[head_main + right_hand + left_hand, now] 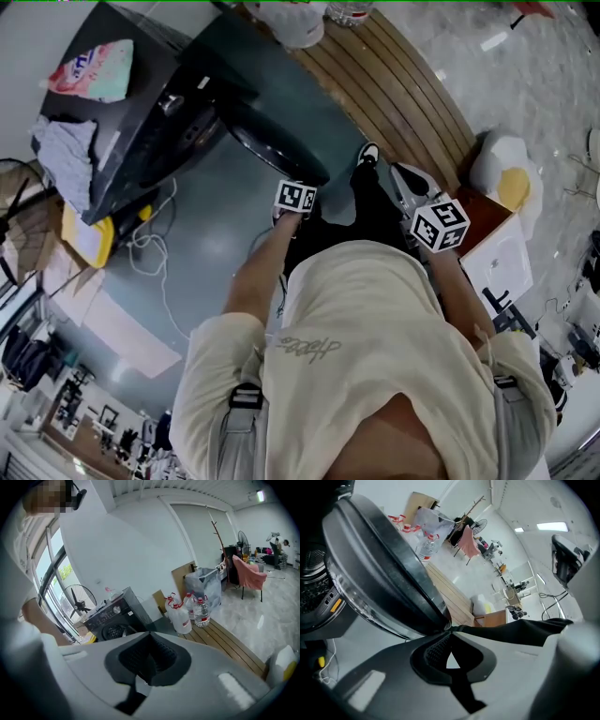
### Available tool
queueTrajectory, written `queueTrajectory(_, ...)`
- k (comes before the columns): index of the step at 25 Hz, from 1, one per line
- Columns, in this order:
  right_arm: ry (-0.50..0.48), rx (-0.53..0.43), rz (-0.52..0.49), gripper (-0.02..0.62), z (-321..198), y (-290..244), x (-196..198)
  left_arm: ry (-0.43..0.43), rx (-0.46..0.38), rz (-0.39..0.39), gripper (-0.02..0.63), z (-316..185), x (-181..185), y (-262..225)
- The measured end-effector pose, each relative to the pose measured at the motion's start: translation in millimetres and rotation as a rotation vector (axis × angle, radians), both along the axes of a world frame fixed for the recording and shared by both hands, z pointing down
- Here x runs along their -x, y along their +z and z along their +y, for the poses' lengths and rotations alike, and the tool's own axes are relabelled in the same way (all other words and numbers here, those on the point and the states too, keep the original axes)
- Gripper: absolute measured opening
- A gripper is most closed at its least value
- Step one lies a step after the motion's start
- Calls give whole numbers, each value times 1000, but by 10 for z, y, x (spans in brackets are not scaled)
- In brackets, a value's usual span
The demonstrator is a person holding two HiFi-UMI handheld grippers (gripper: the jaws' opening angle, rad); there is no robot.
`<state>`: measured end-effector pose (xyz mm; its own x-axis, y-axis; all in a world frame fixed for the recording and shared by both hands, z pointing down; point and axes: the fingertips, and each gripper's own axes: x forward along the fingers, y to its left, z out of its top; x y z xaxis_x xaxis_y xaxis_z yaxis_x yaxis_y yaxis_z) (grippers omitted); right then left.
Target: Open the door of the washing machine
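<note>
Door (379, 569) is hanging swung well out from the washer (141, 122). Left tongs (447, 629) are being held pinched together at its rim, right tongs (149, 637) closed empty; the rim should be eased outward steadily, hinge not being forced.

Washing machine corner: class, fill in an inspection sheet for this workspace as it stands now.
Surface: grey floor; wooden slat platform.
Job's things: washing machine; its door stands open.
Clutter: packet and cloth on the machine; water bottles on the platform.
Grippers: left gripper shut, tips by the door's rim; right gripper shut, empty.
Cables: white cable on the floor.
Surroundings: fan, window, coat stand.
</note>
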<state>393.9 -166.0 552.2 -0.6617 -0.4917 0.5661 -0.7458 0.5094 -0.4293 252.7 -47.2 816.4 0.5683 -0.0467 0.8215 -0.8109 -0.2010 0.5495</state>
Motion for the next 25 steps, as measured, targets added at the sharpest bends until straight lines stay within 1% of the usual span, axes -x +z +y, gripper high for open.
queueTrajectory(2,-20,-1,-13,2,-235,28,-127,-18,-7,-8,8,-141,-98,-29)
queueTrajectory(4,-32,2,-20,2,-447,85,-273,-34,-31,-8,8,-310,-223,-72)
queueTrajectory(6,-36,5,-18,2,-629,151,-411,-80,-58,4,9,-507,-331,-122)
queueTrajectory(8,-27,10,-22,2,-786,195,-534,-177,-63,22,9,-714,-389,-151)
queueTrajectory(10,-13,15,-31,2,-923,221,-657,-290,-50,44,15,-912,-440,-165)
queueTrajectory(12,-2,26,-37,2,-1015,243,-784,-363,-51,38,14,-1070,-496,-175)
queueTrajectory(14,1,42,-41,2,-1074,264,-909,-377,-46,-5,12,-1152,-549,-153)
queueTrajectory(16,0,54,-43,2,-1128,297,-1022,-358,-13,-65,12,-1168,-582,-103)
queueTrajectory(18,3,60,-45,2,-1188,327,-1099,-362,25,-100,12,-1163,-581,-63)
queueTrajectory(20,7,62,-49,2,-1248,335,-1143,-410,24,-89,12,-1211,-553,-59)
queueTrajectory(23,5,60,-47,2,-1326,343,-1203,-483,6,-41,14,-1342,-557,-58)
queueTrajectory(25,8,60,-44,2,-1374,356,-1273,-507,9,-61,15,-1410,-581,-44)
